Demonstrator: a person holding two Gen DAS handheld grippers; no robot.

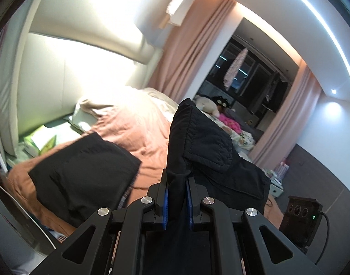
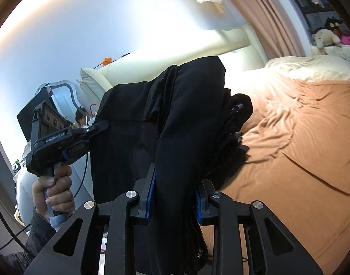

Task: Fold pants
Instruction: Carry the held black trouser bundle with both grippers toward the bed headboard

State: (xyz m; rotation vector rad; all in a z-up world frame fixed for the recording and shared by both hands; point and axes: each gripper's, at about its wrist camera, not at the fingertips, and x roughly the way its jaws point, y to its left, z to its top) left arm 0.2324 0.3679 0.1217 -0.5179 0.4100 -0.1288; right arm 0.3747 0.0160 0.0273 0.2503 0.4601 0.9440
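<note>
pants: black pants (image 2: 181,119) held up in the air over the bed, bunched, fabric draping over both tools
left gripper: left gripper (image 1: 177,197) clamped on a pants fold, blue pads pressing cloth
right gripper: right gripper (image 2: 175,197) clamped on a thick bunch of pants
hand: left hand (image 2: 54,192) gripping the tool handle
bed: orange bedspread (image 2: 301,142) below, wrinkled
background: headboard (image 1: 67,64), pink curtain (image 1: 193,45), plush toy (image 1: 207,106)

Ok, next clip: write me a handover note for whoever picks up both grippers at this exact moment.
Left gripper: shut on the black pants.
Right gripper: shut on the same pants, bunched thick between its pads.
Pants are lifted off the orange bedspread, hanging between the two grippers; another dark piece lies on the bed.
Done: pickup.
Left: spread the pants flat on the bed, then fold.
</note>
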